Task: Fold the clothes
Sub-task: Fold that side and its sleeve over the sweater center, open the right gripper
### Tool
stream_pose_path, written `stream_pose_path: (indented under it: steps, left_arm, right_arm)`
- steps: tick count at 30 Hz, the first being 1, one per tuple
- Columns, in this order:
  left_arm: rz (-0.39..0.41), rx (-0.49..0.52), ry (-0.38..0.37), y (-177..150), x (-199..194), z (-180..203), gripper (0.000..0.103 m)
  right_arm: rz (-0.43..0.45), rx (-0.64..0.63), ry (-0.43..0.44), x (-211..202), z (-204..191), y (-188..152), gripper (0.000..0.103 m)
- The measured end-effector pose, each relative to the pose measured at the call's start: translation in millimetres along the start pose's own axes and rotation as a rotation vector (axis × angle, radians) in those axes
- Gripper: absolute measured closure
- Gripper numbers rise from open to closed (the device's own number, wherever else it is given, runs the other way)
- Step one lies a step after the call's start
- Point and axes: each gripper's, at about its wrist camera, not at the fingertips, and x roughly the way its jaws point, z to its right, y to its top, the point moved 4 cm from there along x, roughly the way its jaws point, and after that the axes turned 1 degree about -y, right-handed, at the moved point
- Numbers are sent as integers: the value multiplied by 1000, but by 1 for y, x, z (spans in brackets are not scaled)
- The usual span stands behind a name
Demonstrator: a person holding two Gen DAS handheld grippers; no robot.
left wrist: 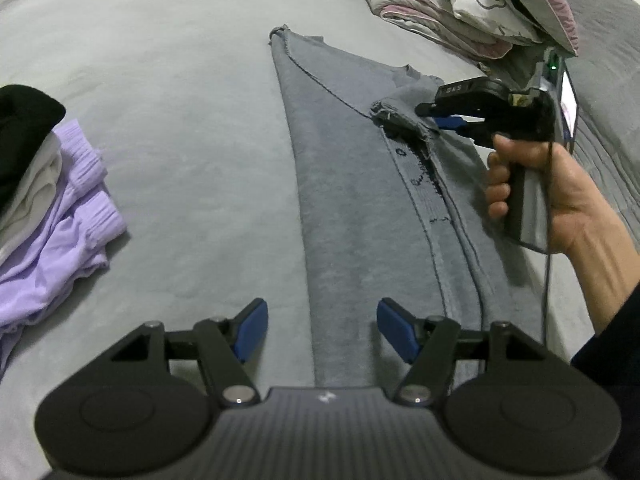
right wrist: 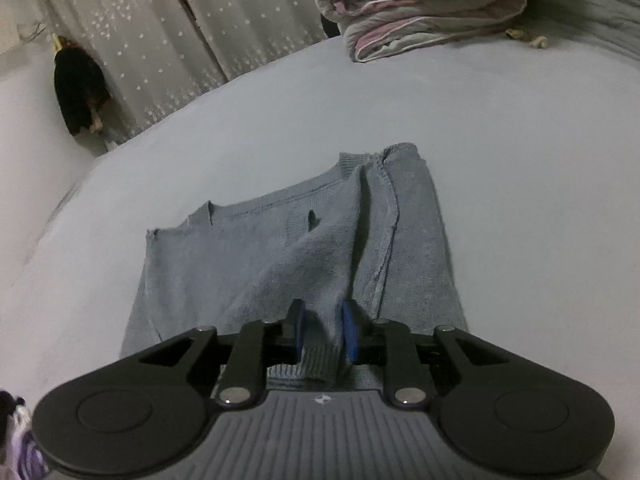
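Garment: a grey knit sweater [left wrist: 352, 200] lies lengthwise on the bed [left wrist: 180, 140], already narrowed into a long strip that runs away ahead of the left jaws.
Right gripper [right wrist: 323, 330]: jaws pinching a ribbed cuff or sleeve end of the sweater, the fabric rising in a ridge just ahead of them.
Left gripper [left wrist: 322, 326]: jaws spread, nothing between them; the sweater's near end lies under and between the pads, not gripped.
Right hand [left wrist: 560, 196]: holds its tool to the right of the left jaws, over the sweater's far half.
Step in hand: probably laying the sleeve along the body.
Doing it well: keep the pinch firm, draw the cuff straight, set it flat inside the strip's edges, then release.
Risk: dragging the sleeve may skew the layers below.
Nearby: folded lilac clothes [left wrist: 60, 220] sit well left of the left jaws; a quilt [right wrist: 420, 4] lies far ahead.
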Motion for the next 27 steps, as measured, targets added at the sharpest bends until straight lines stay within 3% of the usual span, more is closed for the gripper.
stream_pose_path:
  steps: [2,4,8,12,20,27]
  left_arm:
    - [-3,4,5,0,1,0,40]
    - [-3,5,8,0,2,0,40]
    - [-3,4,7,0,1,1,39]
    - [-4,-2,6,2,2,1,38]
    - [-4,-14,1,4,2,-3,38]
    - [-3,-21,-1,6,3,-4,38]
  right_arm:
    - [4,-22,1,3,-1,-1,83]
    - [31,-40,6,0,-7,5,97]
    - [75,-75,27,-4,-24,18,97]
    - [49,-199,-17,11,-58,26,97]
    - [47,-305,-5,39,-113,43,98]
    - [69,-324,77,49,-140,40,98]
